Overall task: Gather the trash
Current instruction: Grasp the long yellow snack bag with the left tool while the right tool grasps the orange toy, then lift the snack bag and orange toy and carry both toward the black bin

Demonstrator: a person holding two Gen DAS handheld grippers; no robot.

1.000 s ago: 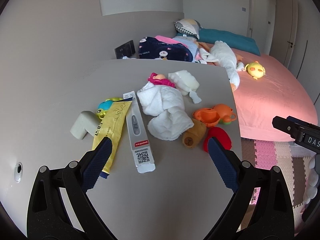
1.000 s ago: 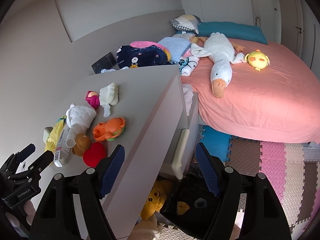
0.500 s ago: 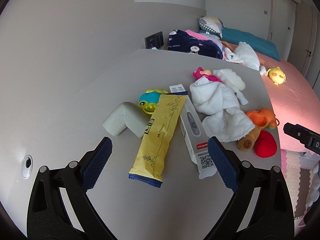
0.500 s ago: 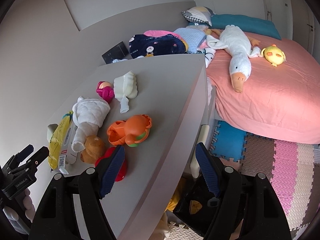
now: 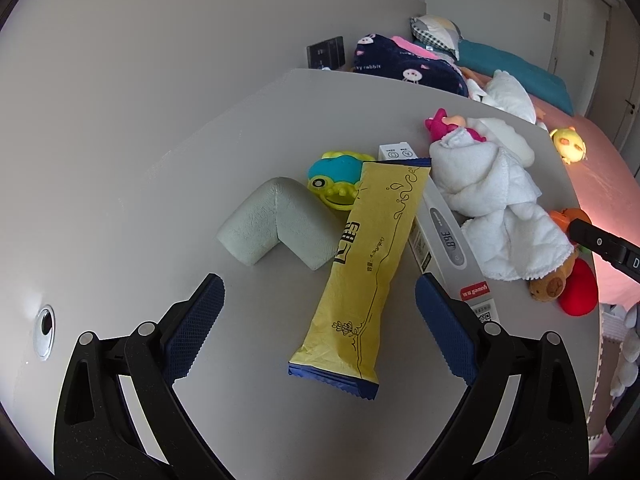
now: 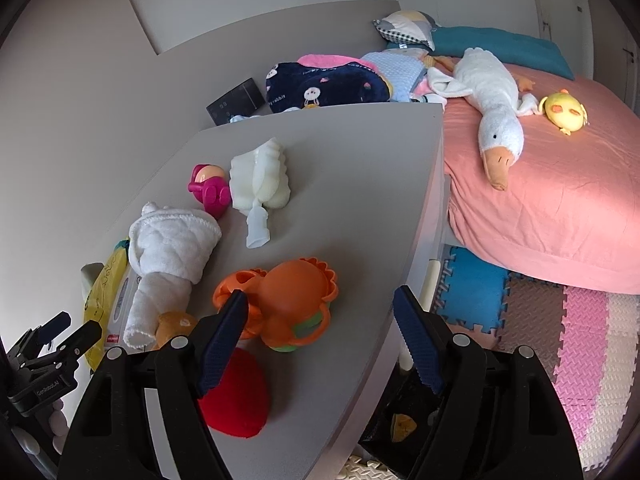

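- Both my grippers have come lower and nearer over the table (image 5: 240,120); yellow wrapper (image 5: 368,264) now lies between left gripper (image 5: 320,316) jaws, wide open, untouched
- Right gripper (image 6: 320,344) is opening, empty, above the orange toy (image 6: 292,304); wrapper is trash to grasp

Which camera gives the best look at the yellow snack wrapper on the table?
The left wrist view: the yellow wrapper lies full length, print readable, ahead of the open left gripper. The right wrist view catches only its edge behind the white towel.
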